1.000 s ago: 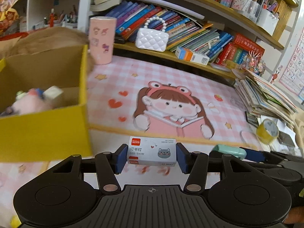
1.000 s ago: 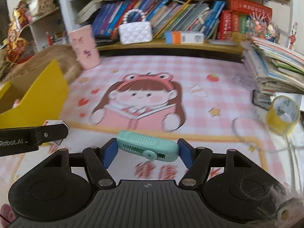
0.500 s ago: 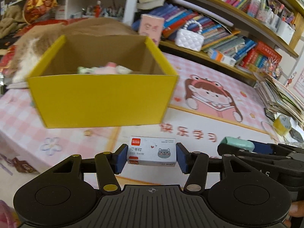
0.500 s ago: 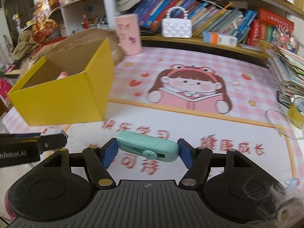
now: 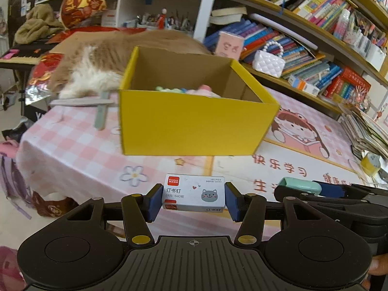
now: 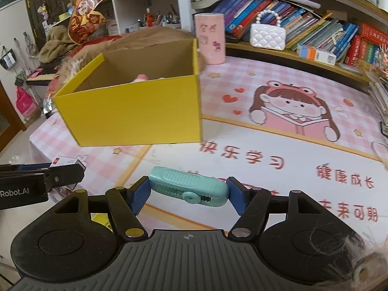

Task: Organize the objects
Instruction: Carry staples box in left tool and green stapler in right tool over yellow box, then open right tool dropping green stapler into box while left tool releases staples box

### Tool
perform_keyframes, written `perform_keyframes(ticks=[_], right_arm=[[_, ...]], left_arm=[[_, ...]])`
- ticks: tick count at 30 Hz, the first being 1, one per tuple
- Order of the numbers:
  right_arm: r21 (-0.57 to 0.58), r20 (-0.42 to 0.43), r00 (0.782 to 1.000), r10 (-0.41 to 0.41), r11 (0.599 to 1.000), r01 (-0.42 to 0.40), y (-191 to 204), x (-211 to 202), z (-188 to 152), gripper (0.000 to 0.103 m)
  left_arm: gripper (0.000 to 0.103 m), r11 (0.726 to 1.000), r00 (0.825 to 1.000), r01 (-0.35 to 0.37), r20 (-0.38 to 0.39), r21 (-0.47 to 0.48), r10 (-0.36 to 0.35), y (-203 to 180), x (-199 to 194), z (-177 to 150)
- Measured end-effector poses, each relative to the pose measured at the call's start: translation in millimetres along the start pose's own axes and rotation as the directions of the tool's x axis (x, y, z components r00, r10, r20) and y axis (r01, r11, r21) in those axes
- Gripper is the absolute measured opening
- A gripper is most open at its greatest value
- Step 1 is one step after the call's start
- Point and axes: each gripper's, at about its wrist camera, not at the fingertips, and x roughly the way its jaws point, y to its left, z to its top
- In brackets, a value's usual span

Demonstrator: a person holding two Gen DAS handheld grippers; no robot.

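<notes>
My left gripper is shut on a white staple box with a grey cat print, held above the table's near left part. My right gripper is shut on a mint-green stapler. An open yellow cardboard box stands ahead of both grippers on the pink mat; it also shows in the right wrist view. Pink and green items lie inside it, partly hidden. The right gripper with the stapler shows at the right of the left wrist view.
An orange-and-white cat lies behind the box. A pink cylinder and a white quilted bag stand by the bookshelf. A stack of books and yellow tape are at the right. The table edge drops off at the left.
Both grippers swung left and pulled back, so the yellow box moved from the left edge to the middle of both views. Both grips are unchanged.
</notes>
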Motion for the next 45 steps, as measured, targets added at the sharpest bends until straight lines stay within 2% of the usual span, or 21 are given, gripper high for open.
perform_keyframes(ticks=[10,19,23,27,32,39,45], right_arm=[[-0.03,0.044,0.999,0.005,1.0,-0.003,32,0,9,0.065],[-0.088,0.212,0.977,-0.01,0.996,0.029,40,-1,56,0.065],[-0.122,0.271,0.962,-0.016,0.991,0.051,40,12,79,0.065],[-0.177,0.258,0.966,0.013,0.984,0.034,46,33,99,0.065],[-0.266,0.236,0.97,0.05,0.964,0.015,57,60,111,0.065],[-0.309,0.138,0.989,0.049,0.951,-0.004,53,97,115,0.065],[-0.307,0.104,0.992,0.07,0.951,-0.035,47,112,118,0.065]], left_arm=[[0.052,1.0,0.996,-0.017,0.09,0.001,0.017,25,-16,13],[0.052,1.0,0.966,-0.009,0.258,0.012,0.005,33,-18,67],[0.052,1.0,0.957,-0.019,0.291,0.007,0.016,32,-5,87],[0.052,0.999,0.955,-0.02,0.297,0.031,0.01,28,7,97],[0.052,0.999,0.961,-0.034,0.274,0.026,0.025,26,29,104],[0.052,0.996,0.977,-0.079,0.204,0.051,0.067,25,64,108],[0.052,0.993,0.982,-0.108,0.161,0.056,0.098,24,81,105]])
